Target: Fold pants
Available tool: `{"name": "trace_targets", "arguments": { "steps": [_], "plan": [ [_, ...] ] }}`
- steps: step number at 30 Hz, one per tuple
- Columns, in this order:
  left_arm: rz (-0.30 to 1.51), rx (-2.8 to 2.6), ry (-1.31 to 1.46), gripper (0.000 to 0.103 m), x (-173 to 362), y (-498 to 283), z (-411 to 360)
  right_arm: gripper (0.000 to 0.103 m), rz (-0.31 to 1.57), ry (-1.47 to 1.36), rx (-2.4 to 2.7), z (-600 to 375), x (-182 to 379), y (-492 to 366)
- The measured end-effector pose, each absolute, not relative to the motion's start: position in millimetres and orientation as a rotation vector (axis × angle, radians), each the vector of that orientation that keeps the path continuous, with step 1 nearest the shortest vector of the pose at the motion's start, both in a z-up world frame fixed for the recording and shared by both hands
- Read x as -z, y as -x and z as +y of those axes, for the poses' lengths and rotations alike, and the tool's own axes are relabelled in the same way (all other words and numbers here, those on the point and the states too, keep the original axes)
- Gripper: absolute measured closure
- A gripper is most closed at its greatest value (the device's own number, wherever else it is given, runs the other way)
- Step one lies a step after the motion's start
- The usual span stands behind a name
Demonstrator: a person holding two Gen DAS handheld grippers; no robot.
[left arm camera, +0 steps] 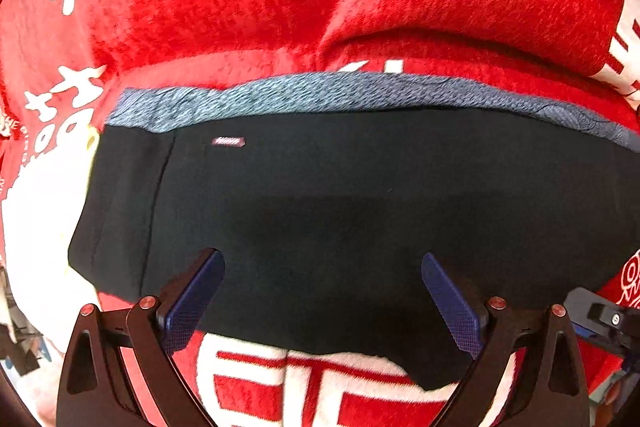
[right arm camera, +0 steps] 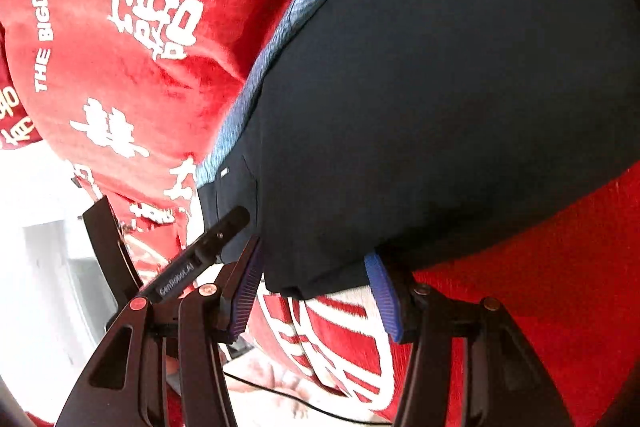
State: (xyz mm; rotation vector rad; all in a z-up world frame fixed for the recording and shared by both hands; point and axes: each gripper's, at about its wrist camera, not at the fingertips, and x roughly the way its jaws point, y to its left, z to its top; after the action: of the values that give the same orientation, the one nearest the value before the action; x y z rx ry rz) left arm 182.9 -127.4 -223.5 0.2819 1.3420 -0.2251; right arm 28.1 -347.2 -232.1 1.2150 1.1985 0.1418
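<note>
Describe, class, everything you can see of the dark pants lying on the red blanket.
The pants are a dark navy, smooth, matte fabric, lying flat and folded into a wide band on a red blanket with white characters. A lighter blue, woven-looking strip runs along the far edge. A small pale label sits near a vertical seam at one end. The left gripper is open above the near edge; the right gripper is open at a corner. No firm grip is visible.
</note>
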Motion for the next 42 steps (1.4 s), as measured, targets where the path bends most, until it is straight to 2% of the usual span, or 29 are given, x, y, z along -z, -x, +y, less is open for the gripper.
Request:
{"name": "trace_targets", "arguments": {
  "steps": [1,3,4,9,16,21,26,34,39,42],
  "plan": [
    [1.337,0.234,-0.284,0.004,223.4,-182.3,-132.1,0.048,1.198,-1.23,-0.132,-344.0,234.9,-36.5],
    [1.336,0.252,-0.297,0.004,225.1,-181.6,-138.0,0.074,1.22,-1.23,-0.081,-347.6,237.8,-39.7],
    [1.34,0.265,-0.304,0.004,224.5,-179.6,-140.7,0.094,1.241,-1.206,-0.052,-349.1,237.9,-40.1],
    [1.353,0.354,-0.372,0.004,225.3,-145.1,-146.1,0.095,1.238,-0.994,-0.057,-338.4,204.7,-27.7],
    [1.34,0.342,-0.385,0.003,241.0,-118.7,-140.6,0.094,1.255,-0.957,-0.038,-336.5,219.5,-11.4],
    [1.386,0.317,-0.388,0.003,233.0,-134.6,-144.0,0.079,1.288,-0.897,-0.032,-357.7,197.2,5.0],
    [1.288,0.317,-0.341,0.003,206.2,-166.3,-167.5,0.071,1.222,-0.719,0.077,-416.4,157.3,16.2],
    [1.233,0.202,-0.362,0.003,233.2,-227.0,-220.3,0.071,1.171,-0.632,0.196,-500.1,163.8,-54.9],
    [1.222,0.156,-0.344,0.003,251.1,-230.3,-224.7,0.072,1.191,-0.558,0.205,-524.3,190.6,-86.3],
    [1.201,0.149,-0.377,0.0,255.7,-230.0,-225.0,0.083,1.163,-0.498,0.264,-553.9,190.6,-80.5]
  ]
}}
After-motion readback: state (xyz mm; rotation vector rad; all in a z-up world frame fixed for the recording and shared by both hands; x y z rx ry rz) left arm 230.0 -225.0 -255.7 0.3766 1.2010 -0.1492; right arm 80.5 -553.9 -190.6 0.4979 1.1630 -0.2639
